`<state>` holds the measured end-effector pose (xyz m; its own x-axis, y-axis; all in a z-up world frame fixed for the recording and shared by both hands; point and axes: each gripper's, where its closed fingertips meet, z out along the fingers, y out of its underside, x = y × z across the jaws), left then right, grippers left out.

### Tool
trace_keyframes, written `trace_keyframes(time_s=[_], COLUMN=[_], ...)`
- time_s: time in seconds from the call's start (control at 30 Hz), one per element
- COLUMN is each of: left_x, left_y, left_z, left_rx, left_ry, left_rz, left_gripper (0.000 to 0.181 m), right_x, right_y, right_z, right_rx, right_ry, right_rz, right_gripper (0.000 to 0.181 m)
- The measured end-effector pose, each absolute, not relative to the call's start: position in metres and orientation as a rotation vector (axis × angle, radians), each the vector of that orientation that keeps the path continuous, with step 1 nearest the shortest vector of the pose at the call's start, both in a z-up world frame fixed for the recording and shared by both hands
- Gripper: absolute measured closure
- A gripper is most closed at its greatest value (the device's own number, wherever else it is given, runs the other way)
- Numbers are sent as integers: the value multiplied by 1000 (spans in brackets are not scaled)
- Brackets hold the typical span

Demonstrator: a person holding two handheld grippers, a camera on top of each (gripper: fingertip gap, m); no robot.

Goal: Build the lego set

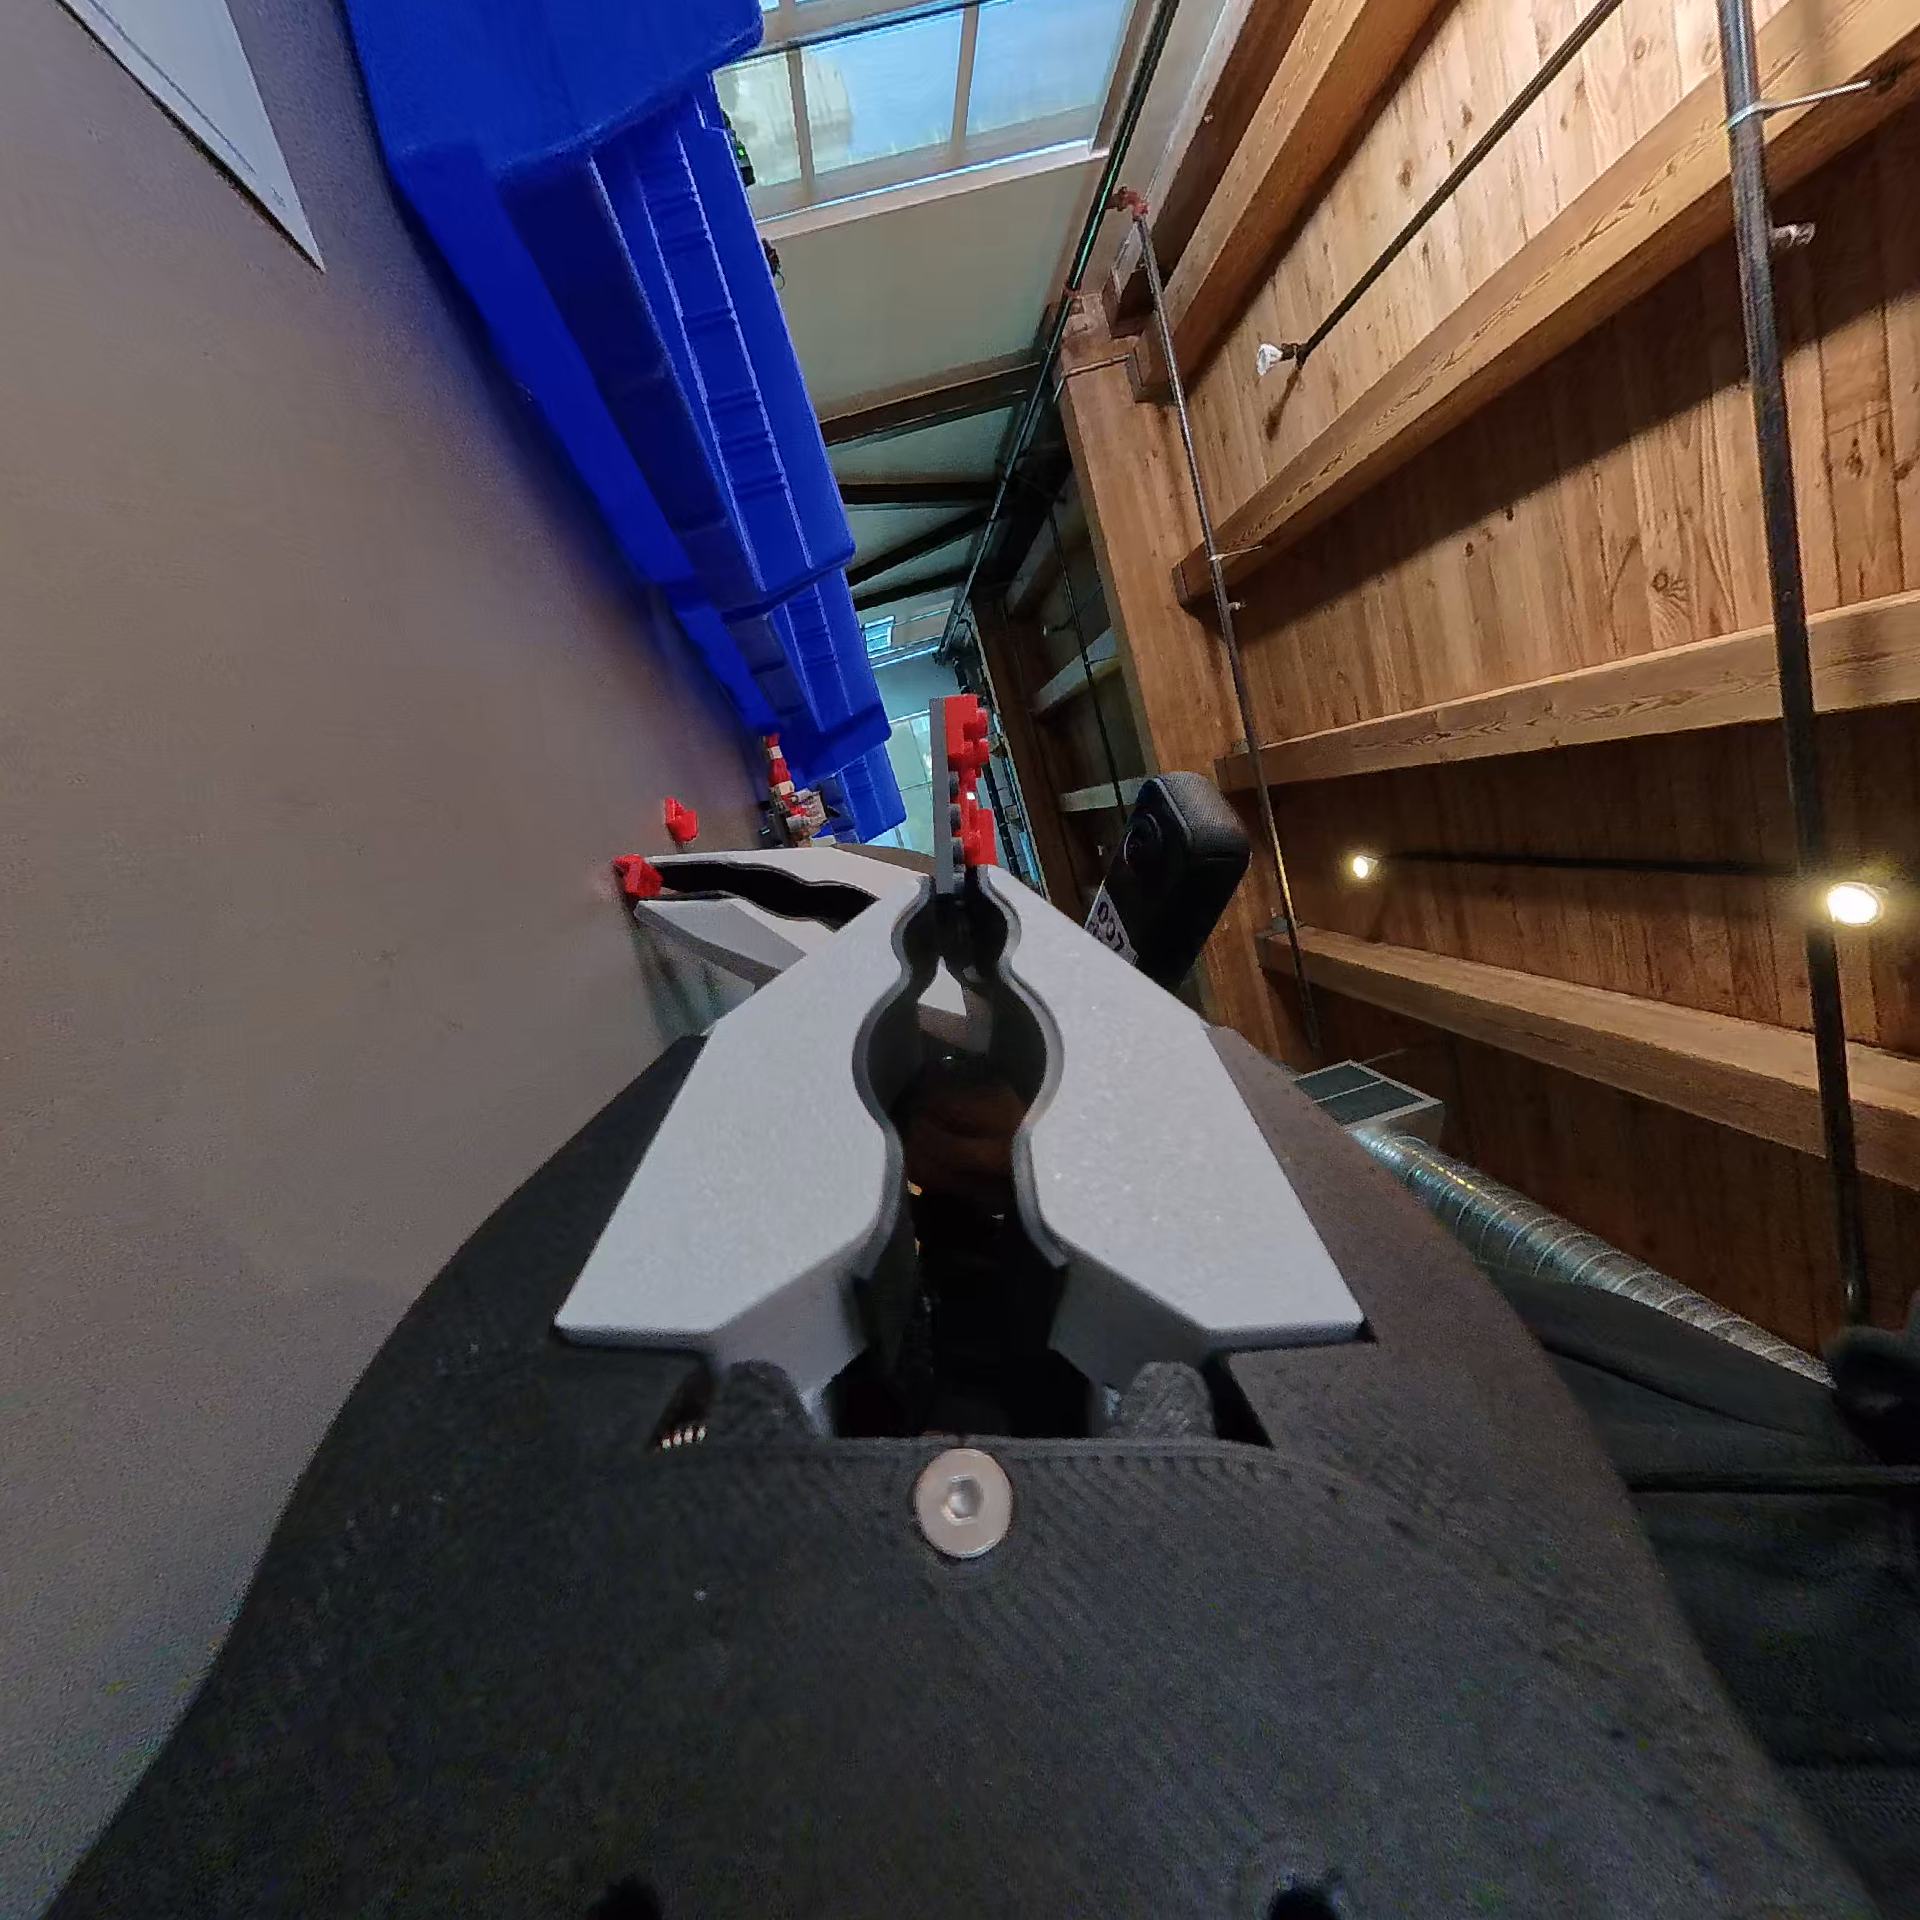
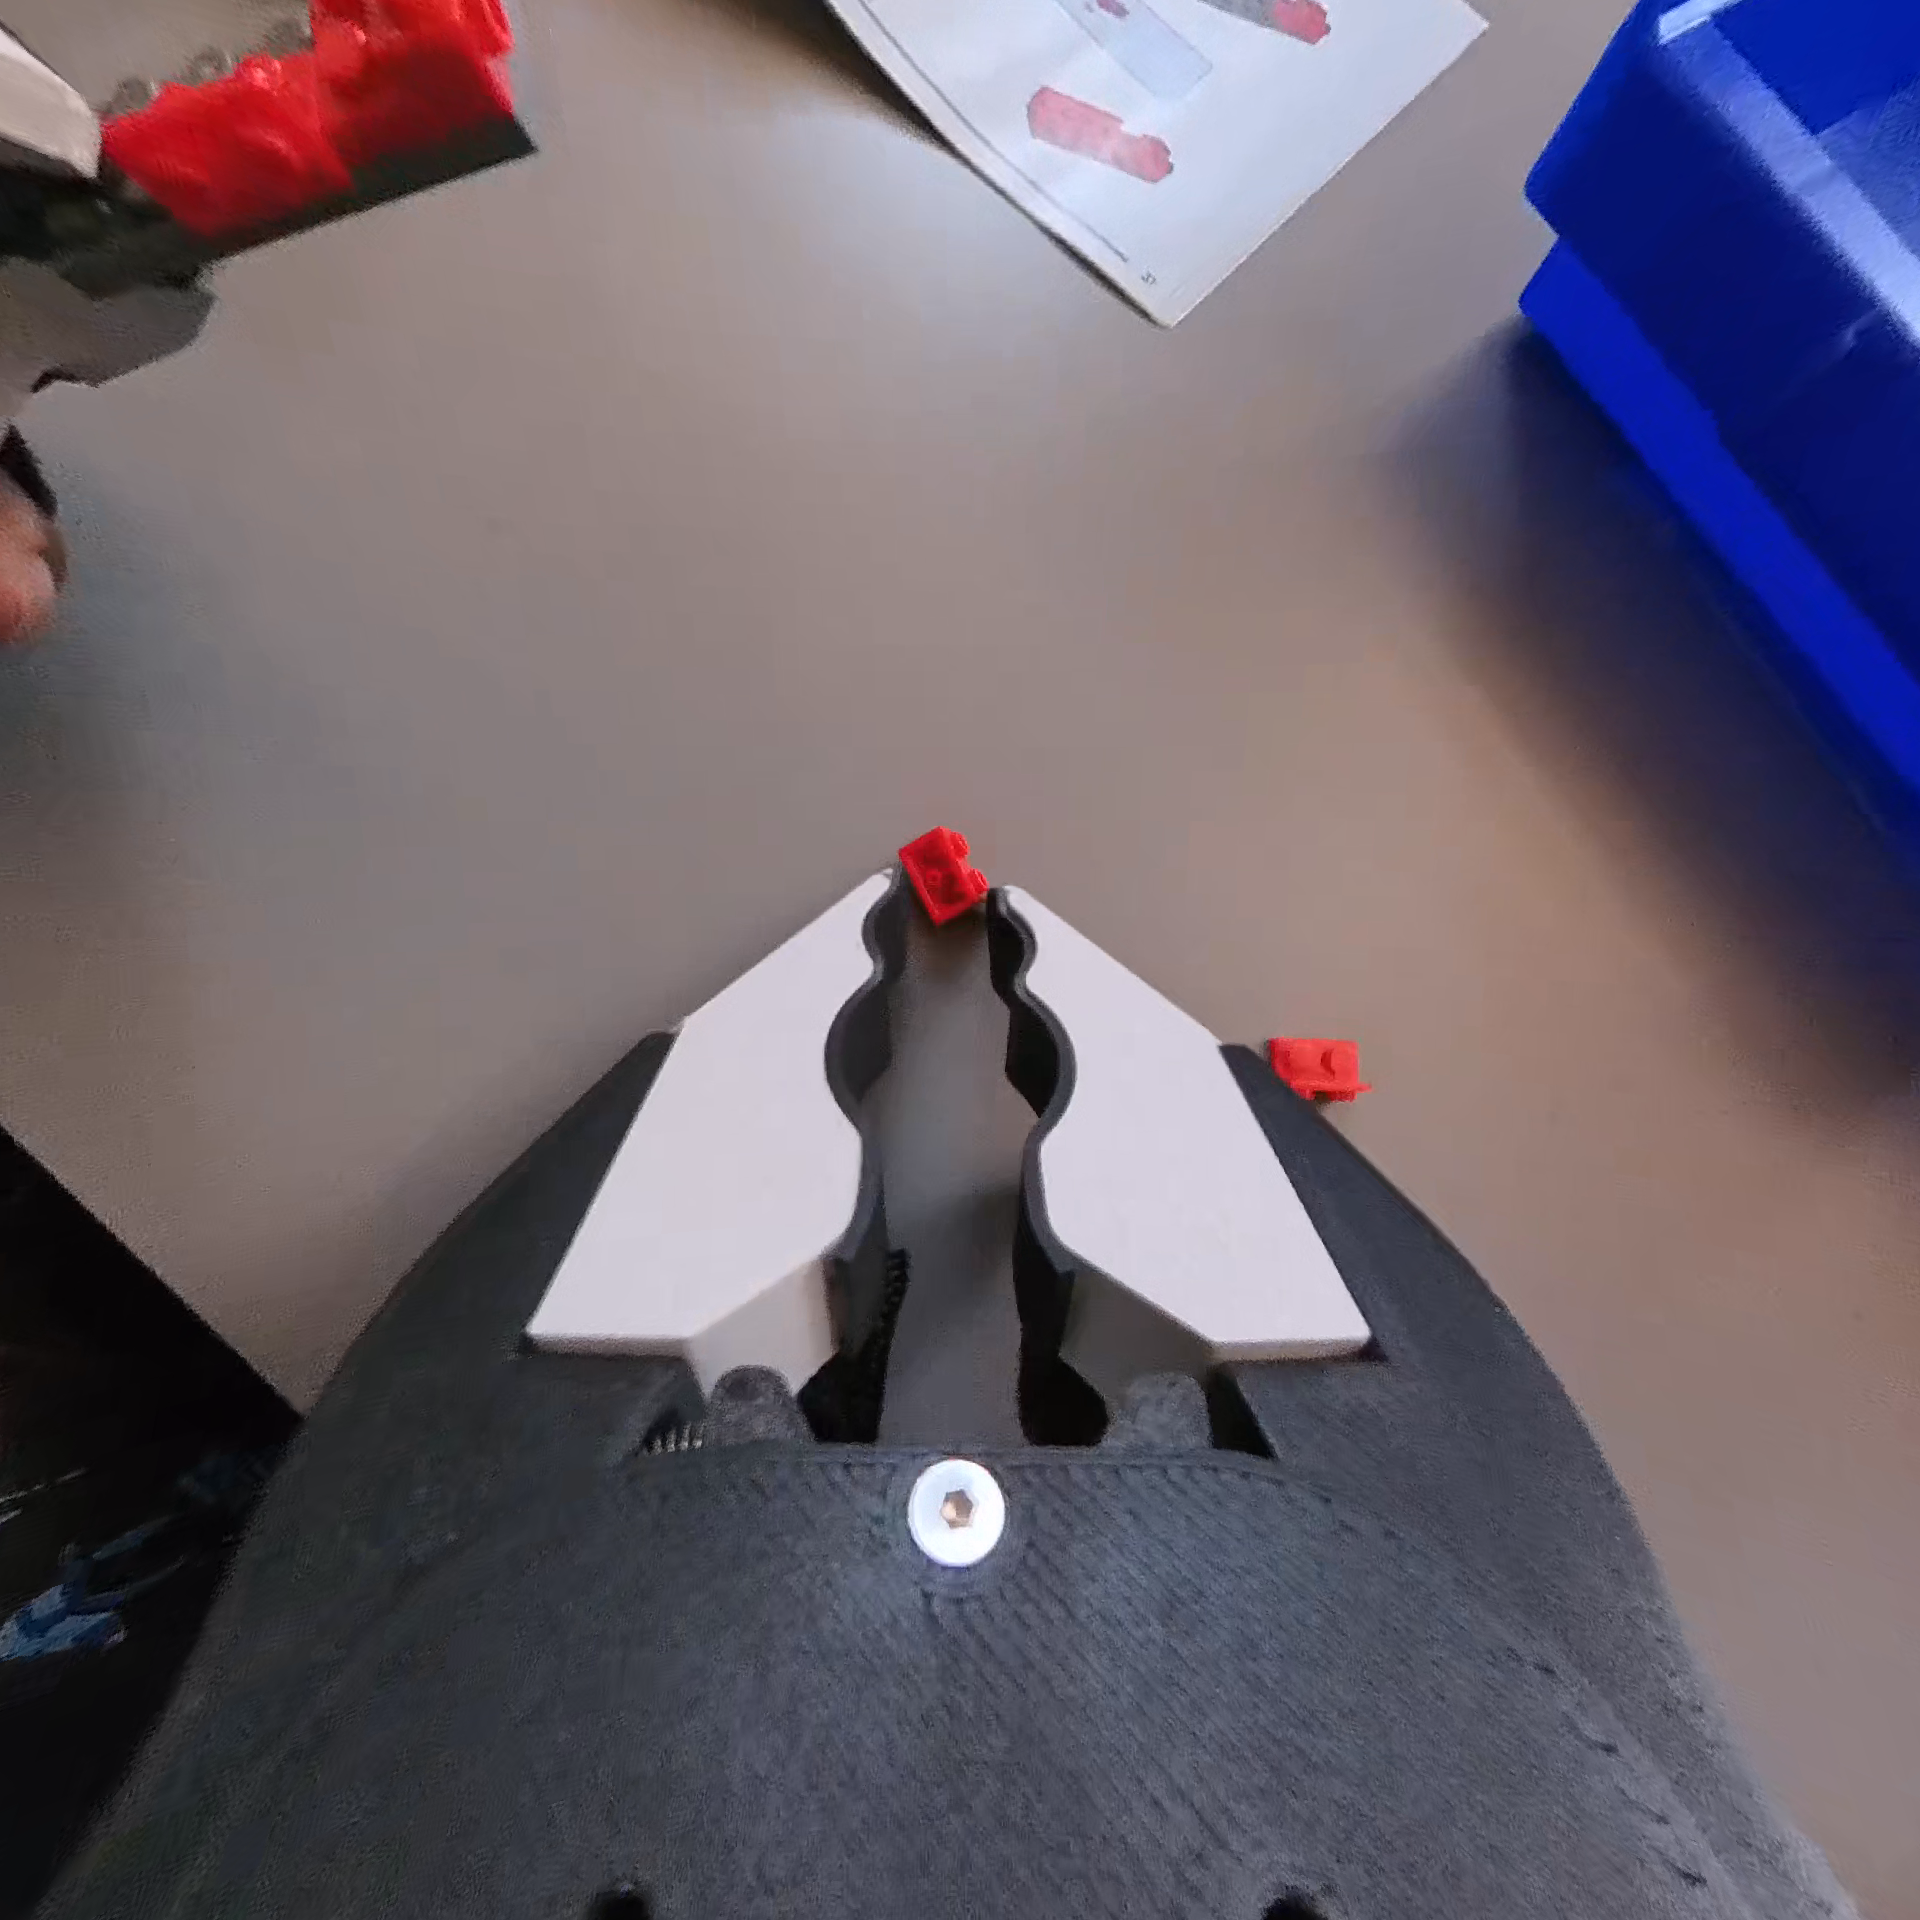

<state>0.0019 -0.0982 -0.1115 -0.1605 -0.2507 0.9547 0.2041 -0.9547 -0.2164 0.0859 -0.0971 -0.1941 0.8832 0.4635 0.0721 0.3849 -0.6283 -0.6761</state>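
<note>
My left gripper is shut on the end of a grey plate with red bricks on it and holds it off the grey table. It also shows blurred at the top left of the right wrist view. My right gripper is down at the table with its jaws closed around a small red brick, which sits tilted between the tips. The left wrist view shows that gripper and that brick too. A second loose red brick lies on the table just right of my right gripper, also visible in the left wrist view.
An instruction sheet lies at the far side of the table. Blue bins stand at the right, also in the left wrist view. Small red and white pieces sit beyond the bricks. A person's hand is at the left edge. Left tips to right tips: about 12 cm.
</note>
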Motion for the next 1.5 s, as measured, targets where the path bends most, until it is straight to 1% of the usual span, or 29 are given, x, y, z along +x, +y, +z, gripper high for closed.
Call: trace_keyframes(time_s=[0.07, 0.23, 0.3, 0.6, 1.0, 1.1, 1.23, 1.43, 1.5], left_x=[2, 1, 1, -17, -21, -21, -22, -22, -22], left_y=[-98, -96, -94, -73, -71, -70, -70, -69, -69], left_z=[-112, -112, -114, -125, -122, -122, -122, -121, -121], left_rx=[-1811, -1814, -1826, -1901, -1874, -1871, -1866, -1861, -1859], left_ry=[48, 36, 26, -2, -30, -37, -42, -46, -44], left_rz=[-2192, -2190, -2180, -1952, -2027, -2034, -2042, -2049, -2053], left_gripper=[177, 177, 177, 177, 177, 177, 177, 177, 177], right_x=[83, 74, 74, 89, 69, 63, 60, 66, 69], right_y=[-92, -80, -78, -73, -43, -45, -45, -53, -59], right_z=[-186, -141, -134, -159, -192, -195, -196, -181, -177], right_rx=[-2264, -2045, -2020, -2130, -2189, -2190, -2185, -2142, -2108], right_ry=[-626, -661, -674, -724, -1073, -1120, -1116, -1049, -1064], right_rz=[148, 181, 200, 194, 287, 316, 315, 352, 397], right_gripper=[167, 157, 154, 154, 149, 150, 162, 160, 155])
